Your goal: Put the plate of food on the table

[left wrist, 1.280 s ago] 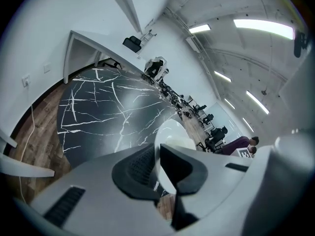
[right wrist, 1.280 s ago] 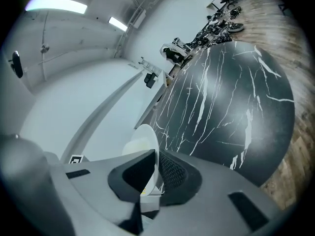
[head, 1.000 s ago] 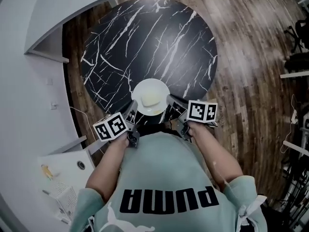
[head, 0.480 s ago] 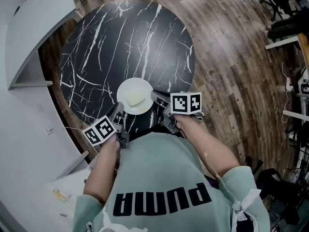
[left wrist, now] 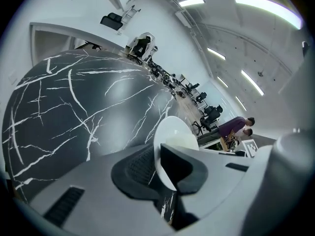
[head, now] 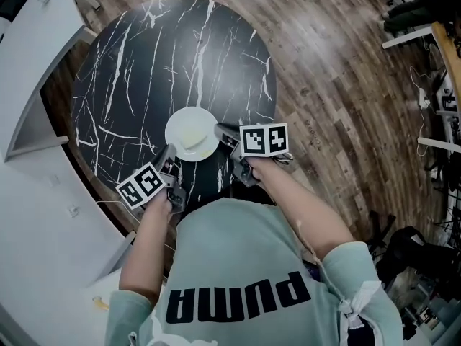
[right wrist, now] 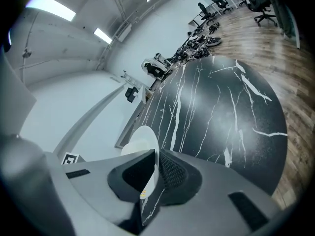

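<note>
A white plate with pale yellow food on it is held over the near part of the round black marble table. My left gripper is shut on the plate's near-left rim, and my right gripper is shut on its right rim. In the left gripper view the plate stands edge-on between the dark pads of the left gripper. In the right gripper view the plate is pinched the same way by the right gripper. Whether the plate touches the table, I cannot tell.
A white counter curves along the left of the table. Wood floor lies to the right, with desks and chairs at the far right. The table top stretches bare beyond the plate.
The plate and both grippers have shifted left and a little farther over the table. The table has swung left in the head view as the head turned.
</note>
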`<move>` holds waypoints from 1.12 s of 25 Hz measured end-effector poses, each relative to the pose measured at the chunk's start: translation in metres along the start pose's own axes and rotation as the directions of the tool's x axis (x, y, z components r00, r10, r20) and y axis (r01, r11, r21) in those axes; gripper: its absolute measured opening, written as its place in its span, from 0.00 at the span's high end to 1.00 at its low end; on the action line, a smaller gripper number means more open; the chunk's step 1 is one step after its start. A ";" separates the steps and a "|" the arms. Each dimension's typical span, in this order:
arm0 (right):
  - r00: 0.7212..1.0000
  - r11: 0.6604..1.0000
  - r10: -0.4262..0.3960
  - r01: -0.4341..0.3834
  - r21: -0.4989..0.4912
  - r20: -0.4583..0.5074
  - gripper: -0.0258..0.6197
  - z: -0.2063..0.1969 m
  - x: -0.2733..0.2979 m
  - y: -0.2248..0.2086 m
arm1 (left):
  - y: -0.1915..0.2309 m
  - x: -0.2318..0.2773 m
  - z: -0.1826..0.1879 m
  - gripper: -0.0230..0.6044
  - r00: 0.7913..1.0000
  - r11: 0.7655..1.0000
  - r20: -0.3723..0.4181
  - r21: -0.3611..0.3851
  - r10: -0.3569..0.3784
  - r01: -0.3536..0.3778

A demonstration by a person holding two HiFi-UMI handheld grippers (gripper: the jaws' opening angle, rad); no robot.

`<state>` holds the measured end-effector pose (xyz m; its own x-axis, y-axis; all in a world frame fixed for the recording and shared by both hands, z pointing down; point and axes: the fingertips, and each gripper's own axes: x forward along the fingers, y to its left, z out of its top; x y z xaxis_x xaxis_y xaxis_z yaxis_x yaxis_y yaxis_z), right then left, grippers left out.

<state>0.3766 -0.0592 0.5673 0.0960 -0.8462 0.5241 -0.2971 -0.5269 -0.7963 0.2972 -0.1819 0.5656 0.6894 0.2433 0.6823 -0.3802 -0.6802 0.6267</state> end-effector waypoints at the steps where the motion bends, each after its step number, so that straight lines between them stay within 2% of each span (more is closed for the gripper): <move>1: 1.000 1.000 -0.009 0.009 0.005 0.002 0.91 0.001 0.002 -0.004 | 0.001 0.004 0.001 0.89 1.000 1.000 -0.008 0.006 0.000 0.000; 11: 0.994 0.994 -0.106 0.107 0.018 -0.015 0.91 -0.002 0.025 -0.037 | 0.025 0.041 -0.004 0.89 0.994 1.000 -0.110 0.018 0.018 -0.016; 18: 0.987 0.986 -0.158 0.159 0.039 -0.024 0.91 -0.003 0.036 -0.057 | 0.032 0.060 -0.006 0.89 0.986 0.998 -0.163 0.056 0.023 -0.014; 28: 0.974 0.975 -0.220 0.221 -0.001 -0.054 0.91 -0.007 0.044 -0.074 | 0.037 0.074 -0.010 0.89 0.980 0.993 -0.196 0.112 0.043 -0.021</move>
<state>0.3966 -0.0569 0.6516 0.1075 -0.7037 0.7023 -0.2698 -0.7005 -0.6607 0.3280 -0.1823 0.6429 0.5385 0.3445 0.7690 -0.3232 -0.7583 0.5661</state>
